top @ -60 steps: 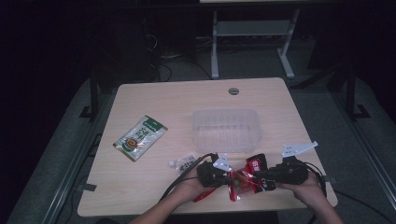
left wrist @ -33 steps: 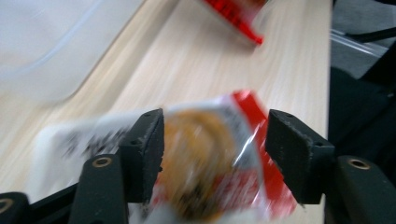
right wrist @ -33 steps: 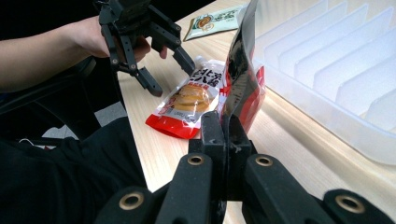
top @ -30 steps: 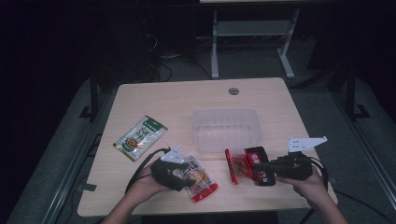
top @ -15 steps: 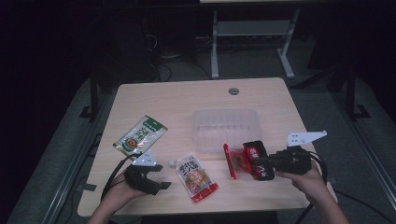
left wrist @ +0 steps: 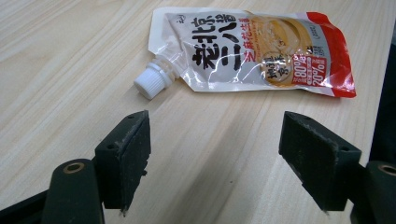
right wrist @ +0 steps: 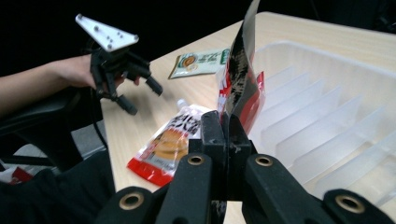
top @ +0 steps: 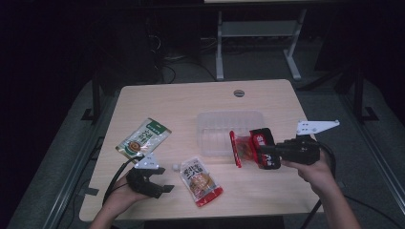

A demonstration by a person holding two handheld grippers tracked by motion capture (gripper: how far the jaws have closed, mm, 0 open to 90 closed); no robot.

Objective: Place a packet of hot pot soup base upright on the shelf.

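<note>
Right gripper (top: 265,151) is lifting a red packet (top: 250,147) toward the clear tray (top: 210,125).

Its jaws are pinching the packet's edge so it hangs upright at the tray's near rim, likely ready for dropping in. The left gripper (top: 162,186) is resting low on the table (top: 191,100), jaws spread with nothing between them, having just been opening after letting go of the spouted pouch (top: 200,181), which is lying flat beside it. Earlier, both grippers were together near the front edge; now they are well apart. The green packet (top: 144,138) is lying untouched.
</note>
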